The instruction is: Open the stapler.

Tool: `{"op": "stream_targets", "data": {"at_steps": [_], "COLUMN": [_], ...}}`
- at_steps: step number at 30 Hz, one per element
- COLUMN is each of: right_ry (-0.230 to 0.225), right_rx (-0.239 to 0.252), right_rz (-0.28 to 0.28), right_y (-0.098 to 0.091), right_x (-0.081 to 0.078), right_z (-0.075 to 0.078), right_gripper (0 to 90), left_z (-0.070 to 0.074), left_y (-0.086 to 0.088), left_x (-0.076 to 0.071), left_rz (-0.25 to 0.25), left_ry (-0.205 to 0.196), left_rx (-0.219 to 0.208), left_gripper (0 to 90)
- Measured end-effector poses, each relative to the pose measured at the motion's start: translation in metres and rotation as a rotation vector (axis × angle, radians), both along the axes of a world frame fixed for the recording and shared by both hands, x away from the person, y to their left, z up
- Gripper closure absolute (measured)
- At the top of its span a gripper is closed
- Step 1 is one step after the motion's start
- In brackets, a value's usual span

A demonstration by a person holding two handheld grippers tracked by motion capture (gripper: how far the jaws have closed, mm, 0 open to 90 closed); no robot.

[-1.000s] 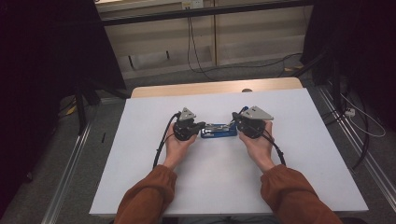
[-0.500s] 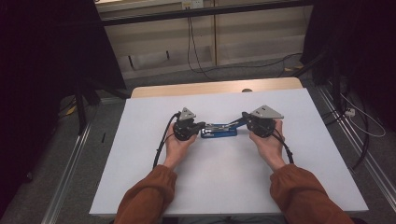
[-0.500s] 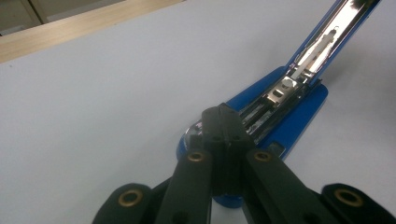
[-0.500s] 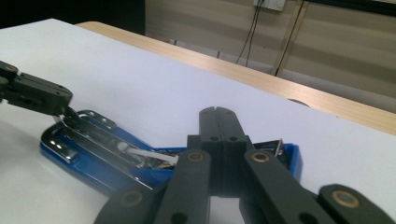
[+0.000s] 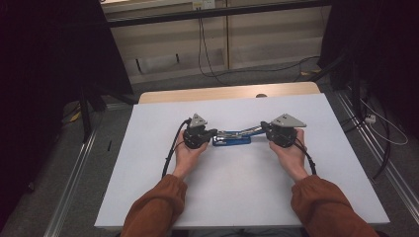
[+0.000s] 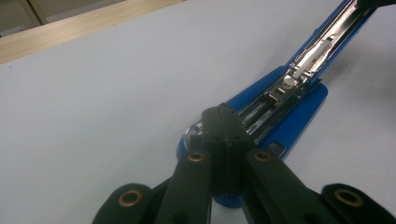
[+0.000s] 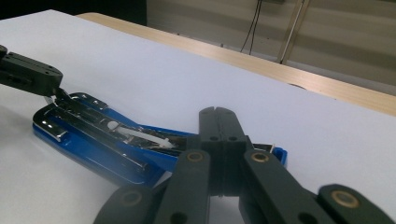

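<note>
Change since the earlier frames: the right tool (image 5: 269, 130) has drawn away to the person's right, swinging the stapler's upper arm (image 5: 243, 132) open from its base; the left tool (image 5: 213, 133) has stayed where it was. Item: blue stapler (image 5: 231, 140), lying near the middle of the white tabletop (image 5: 148, 163), between the two tools. Its blue base rests flat on the surface; its metal upper arm slopes up and away to the right. In the left gripper view the staple channel (image 6: 299, 70) lies exposed, a bright metal track running from the hinge end toward the far tip. Left tool: jaws brought together on the left end of the stapler (image 6: 261, 116), pinning that end in place. Right tool (image 7: 218, 116): jaws closed on the far end of the raised arm, the blue tip of which shows just past them in the right gripper view. Both hands hold the tools from below, with orange-brown sleeves (image 5: 153, 207) entering from the bottom edge of the high view. A wooden strip (image 5: 227, 93) borders the far side of the tabletop.
</note>
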State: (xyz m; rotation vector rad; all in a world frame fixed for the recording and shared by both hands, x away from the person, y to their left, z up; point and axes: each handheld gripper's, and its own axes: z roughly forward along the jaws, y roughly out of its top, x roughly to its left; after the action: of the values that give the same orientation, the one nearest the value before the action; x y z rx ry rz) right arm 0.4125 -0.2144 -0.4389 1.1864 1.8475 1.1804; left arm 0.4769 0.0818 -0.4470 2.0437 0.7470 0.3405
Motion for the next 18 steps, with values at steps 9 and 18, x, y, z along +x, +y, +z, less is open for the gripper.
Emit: {"op": "stream_targets", "data": {"at_steps": [9,18], "right_ry": [0.016,0.042], "right_rx": [-0.003,-0.012], "right_rz": [0.001,0.002], "right_y": [-0.0029,-0.0041], "right_x": [0.0015,0.0034], "right_z": [-0.004,-0.009], "right_gripper": [90.0,90.0], "left_z": [-0.0002,-0.0006], "left_y": [0.0001,0.0001], "left_x": [0.0,-0.0004], "left_rz": [0.001,0.004], "left_ry": [0.005,0.006], "left_rx": [-0.005,-0.01], "left_gripper": [90.0,90.0]}}
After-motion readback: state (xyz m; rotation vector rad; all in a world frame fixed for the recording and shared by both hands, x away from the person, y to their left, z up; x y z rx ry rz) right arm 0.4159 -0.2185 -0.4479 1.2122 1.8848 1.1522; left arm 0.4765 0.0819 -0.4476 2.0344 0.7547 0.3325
